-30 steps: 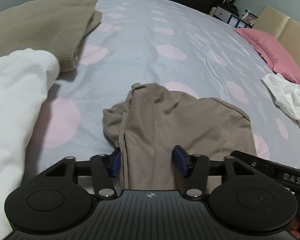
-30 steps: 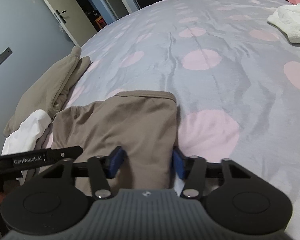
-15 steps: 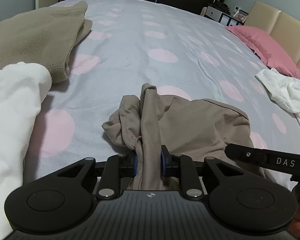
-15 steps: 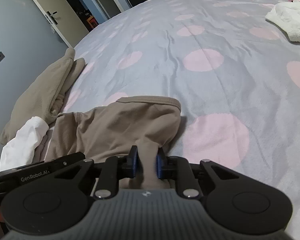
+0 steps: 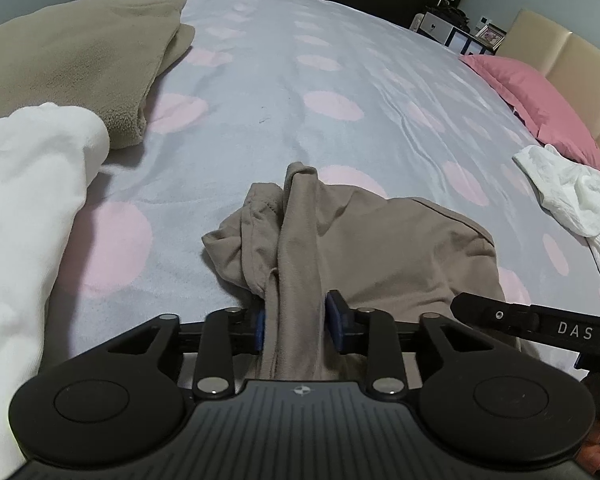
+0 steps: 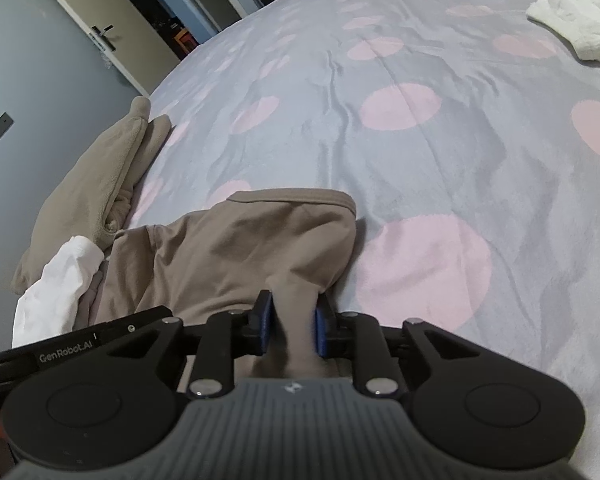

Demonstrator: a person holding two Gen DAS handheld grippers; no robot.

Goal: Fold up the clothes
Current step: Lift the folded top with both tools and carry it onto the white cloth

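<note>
Taupe garment [image 5: 380, 248], crumpled, lying on the bed, near edge bunched and pinched at two spots

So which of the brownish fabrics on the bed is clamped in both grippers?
The smooth taupe garment, bunched between the pads of the left gripper and right gripper. The fleecy beige blanket lies untouched, farther off.

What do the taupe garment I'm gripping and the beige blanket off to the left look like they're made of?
Taupe garment: probably thin, matte cotton-type jersey; it bunches into soft, narrow folds where the left gripper and right gripper pinch it. Beige blanket: likely fleece; thick with a nubby, fuzzy surface and plump rolled edges. Exact fibres can't be confirmed.
</note>
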